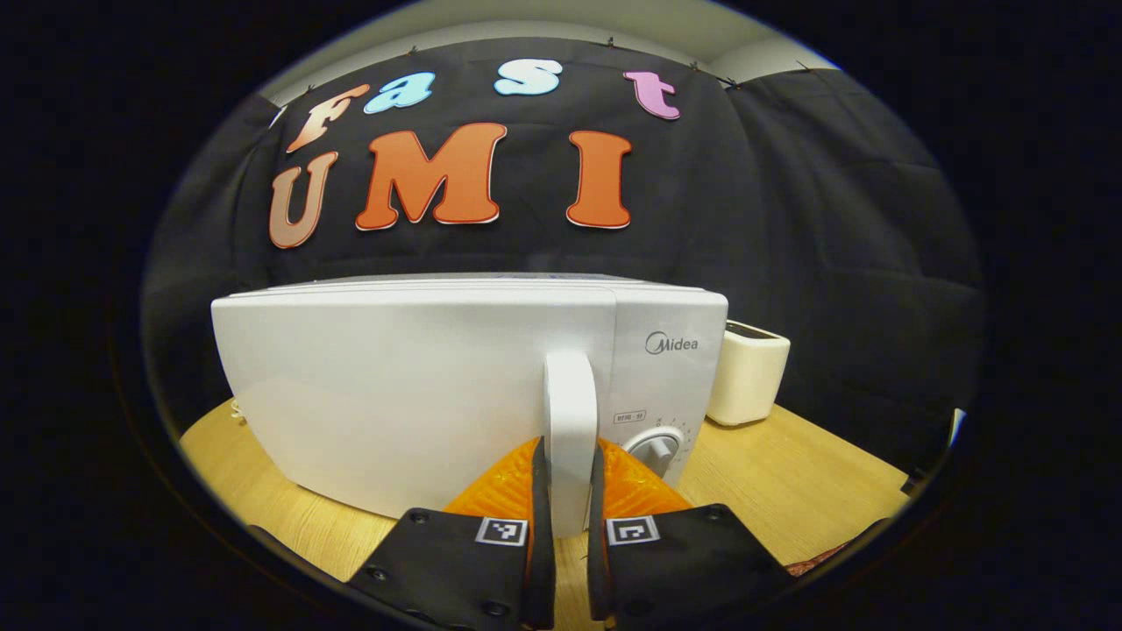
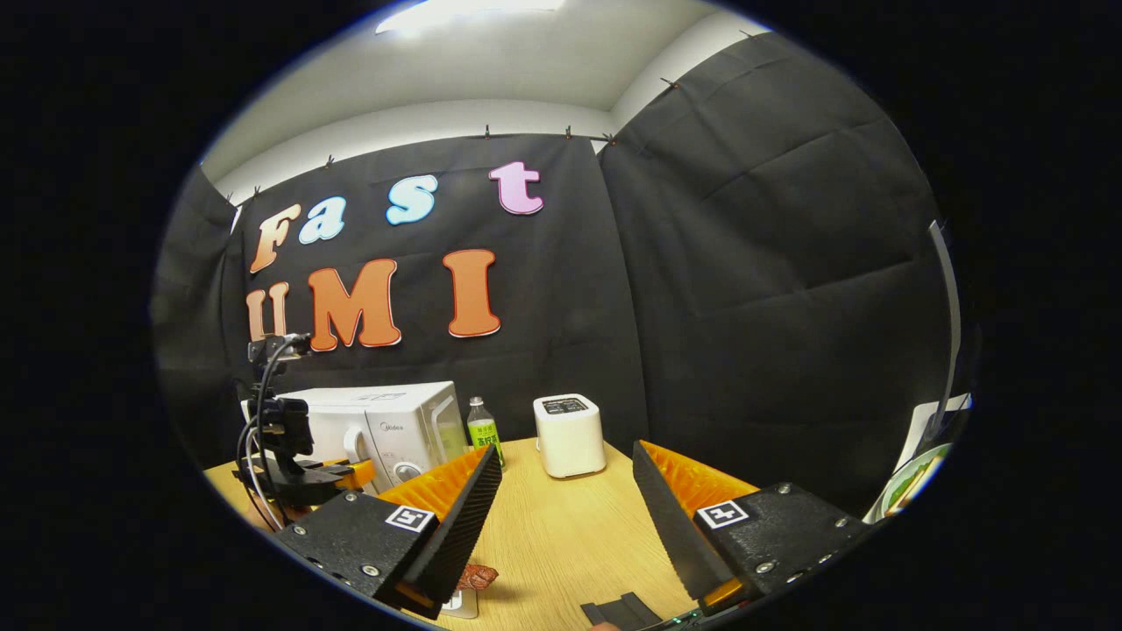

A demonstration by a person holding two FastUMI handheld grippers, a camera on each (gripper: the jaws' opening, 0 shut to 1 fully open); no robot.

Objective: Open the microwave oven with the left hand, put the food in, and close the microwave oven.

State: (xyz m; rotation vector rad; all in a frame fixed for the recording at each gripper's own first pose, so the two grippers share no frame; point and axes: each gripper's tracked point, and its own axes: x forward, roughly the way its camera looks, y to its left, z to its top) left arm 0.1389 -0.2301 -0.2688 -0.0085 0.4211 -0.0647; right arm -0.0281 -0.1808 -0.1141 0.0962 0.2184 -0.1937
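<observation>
Left gripper view: left gripper (image 1: 570, 491) clamped on the microwave's (image 1: 421, 386) vertical door handle (image 1: 571, 412), a finger (image 1: 538, 508) pressed to each side. Door looks shut or nearly so. Control dial (image 1: 656, 449) just right of handle; cream toaster (image 1: 747, 372) beside the oven on the wooden table (image 1: 789, 482).

Right gripper view: right gripper (image 2: 565, 517) spread wide, holding nothing, over the table (image 2: 561, 526). Farther off — microwave (image 2: 386, 425) at left w/ the left gripper (image 2: 302, 478) at its handle, a green-label bottle (image 2: 482, 429) btwn oven and toaster (image 2: 570, 434). Small reddish-brown food piece (image 2: 478, 576) lies on the table near the bottom edge — can't tell what it is. Plate rim (image 2: 912, 482) at far right.
</observation>
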